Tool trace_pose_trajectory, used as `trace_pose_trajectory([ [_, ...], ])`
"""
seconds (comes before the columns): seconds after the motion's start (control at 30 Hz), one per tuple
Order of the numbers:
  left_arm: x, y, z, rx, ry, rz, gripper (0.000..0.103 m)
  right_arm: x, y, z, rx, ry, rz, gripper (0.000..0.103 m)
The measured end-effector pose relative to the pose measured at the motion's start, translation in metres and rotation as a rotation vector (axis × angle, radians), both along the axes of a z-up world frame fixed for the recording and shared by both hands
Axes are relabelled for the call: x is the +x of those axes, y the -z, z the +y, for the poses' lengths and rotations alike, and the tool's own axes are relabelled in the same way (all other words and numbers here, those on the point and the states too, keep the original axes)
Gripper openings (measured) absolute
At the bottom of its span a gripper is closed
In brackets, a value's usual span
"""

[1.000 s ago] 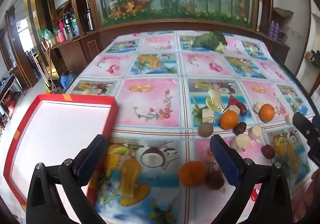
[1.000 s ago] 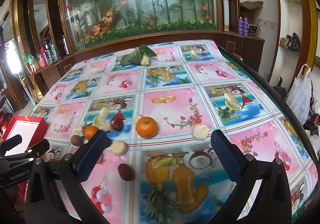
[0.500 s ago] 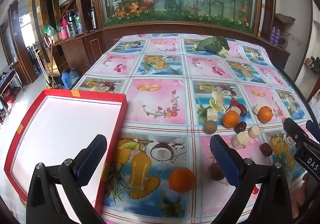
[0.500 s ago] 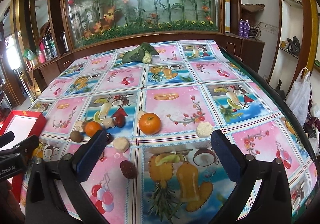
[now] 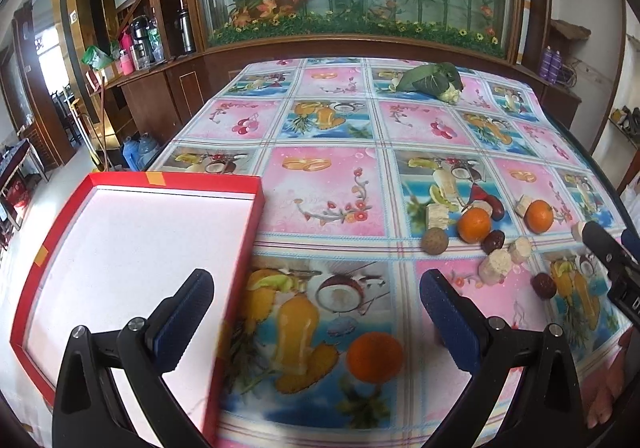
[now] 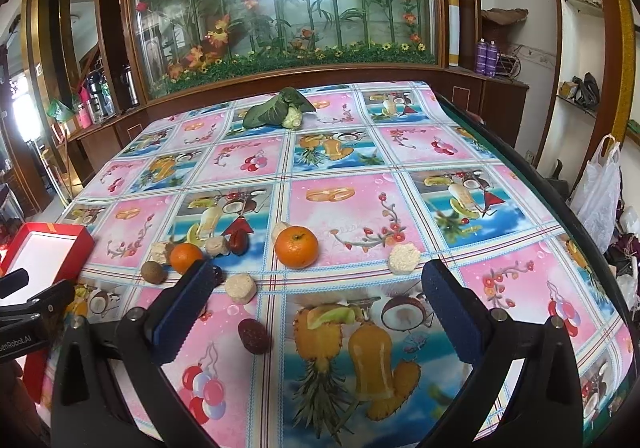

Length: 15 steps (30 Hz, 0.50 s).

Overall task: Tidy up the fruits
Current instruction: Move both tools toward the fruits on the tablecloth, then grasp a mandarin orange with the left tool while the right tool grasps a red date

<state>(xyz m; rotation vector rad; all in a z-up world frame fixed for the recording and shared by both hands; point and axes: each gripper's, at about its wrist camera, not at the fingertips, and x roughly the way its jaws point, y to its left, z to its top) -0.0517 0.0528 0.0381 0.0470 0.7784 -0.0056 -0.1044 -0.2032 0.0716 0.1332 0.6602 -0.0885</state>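
Drawn closer since the earlier frame, the red box [image 5: 256,208] sits beside the near mandarin [image 5: 374,357] on the desk [image 5: 320,184]. Both grippers [image 5: 316,312] [image 6: 314,304] are held spread, empty. Firm, round, light fruit should be pinched across its middle.

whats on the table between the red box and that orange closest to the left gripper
Nothing. In the left wrist view, only bare printed tablecloth runs from the red box to the near orange; the yellow fruit shapes there are just its print.
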Motion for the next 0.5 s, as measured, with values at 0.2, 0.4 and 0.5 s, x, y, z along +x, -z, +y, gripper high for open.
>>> trace_pose_trajectory([
  [0.2, -0.028, -0.016, 0.039, 0.116, -0.014, -0.075, 0.102, -0.015, 0.005, -0.005, 0.032, -0.085, 0.045, 0.103],
  [0.4, -0.047, -0.011, 0.051, 0.091, 0.057, -0.044, 0.102, -0.022, 0.01, 0.003, 0.026, -0.183, 0.091, 0.103],
  [0.5, -0.049, -0.004, 0.041, 0.076, 0.116, -0.016, 0.102, -0.019, 0.012, 0.01, 0.015, -0.214, 0.111, 0.103],
])
